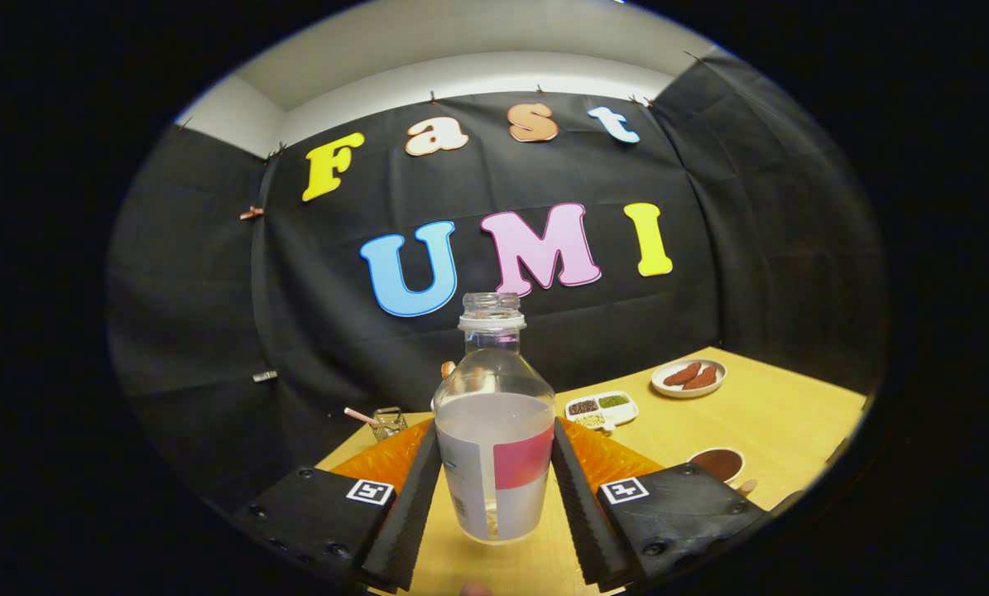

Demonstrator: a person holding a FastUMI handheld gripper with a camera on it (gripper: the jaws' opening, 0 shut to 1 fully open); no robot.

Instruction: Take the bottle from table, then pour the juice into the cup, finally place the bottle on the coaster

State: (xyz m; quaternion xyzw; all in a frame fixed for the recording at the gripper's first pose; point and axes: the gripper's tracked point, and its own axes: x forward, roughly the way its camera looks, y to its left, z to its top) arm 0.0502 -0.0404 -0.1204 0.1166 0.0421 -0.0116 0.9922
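A clear plastic bottle (494, 447), uncapped and upright, stands between my two fingers. It carries a white and red label and holds pale cloudy liquid up to its shoulder. My gripper (495, 426) is shut on it, both pads pressing its sides at label height. The bottle's base sits just over the wooden table (759, 414); I cannot tell whether it touches. Beyond the left finger stands a small glass cup (388, 423) with a pink straw-like stick. To the right of the right finger lies a round brown coaster-like disc (718, 463).
Beyond the bottle to the right sits a white divided dish (602, 408) of seeds, and farther back a white plate (688, 377) with reddish-brown pieces. A small orange thing (448, 368) peeks out behind the bottle's left shoulder. Black cloth walls close the table's back and sides.
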